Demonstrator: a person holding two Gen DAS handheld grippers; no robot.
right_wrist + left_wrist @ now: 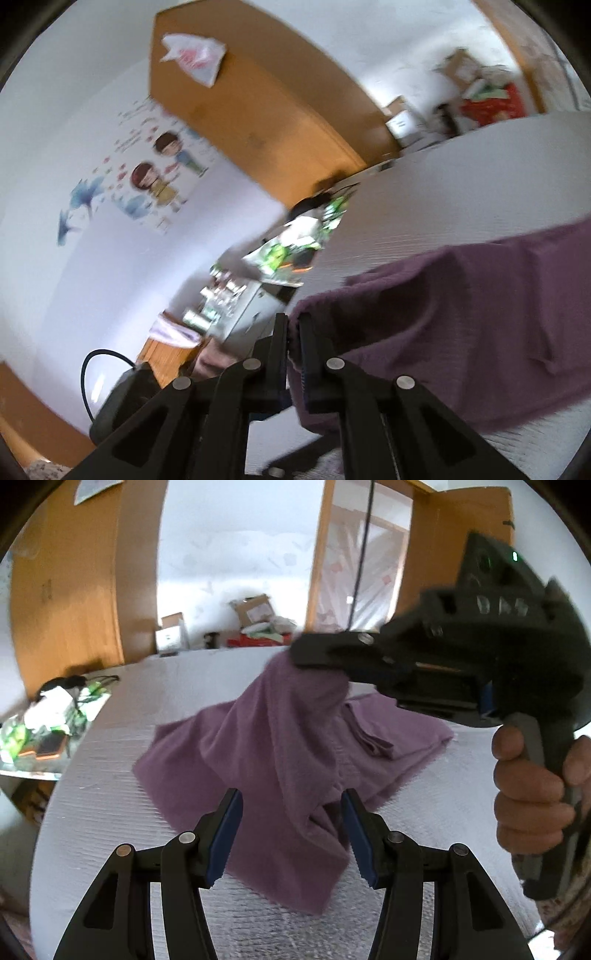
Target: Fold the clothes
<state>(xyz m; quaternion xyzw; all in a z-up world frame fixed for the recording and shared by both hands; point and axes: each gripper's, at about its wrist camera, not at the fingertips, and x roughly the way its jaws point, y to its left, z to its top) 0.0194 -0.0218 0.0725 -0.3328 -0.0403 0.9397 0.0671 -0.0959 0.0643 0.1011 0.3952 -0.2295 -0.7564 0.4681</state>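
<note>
Pinching purple garment (280, 746) edge aloft, right claw (314, 653), left claw (291, 834) spread, white bed (110, 805) beneath.

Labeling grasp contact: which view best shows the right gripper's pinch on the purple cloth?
Right wrist view: the right gripper has its jaws shut on an edge of the purple fleecy cloth, close up. Left wrist view shows that gripper side-on, lifting the cloth off the white surface; contact is blurred.
</note>
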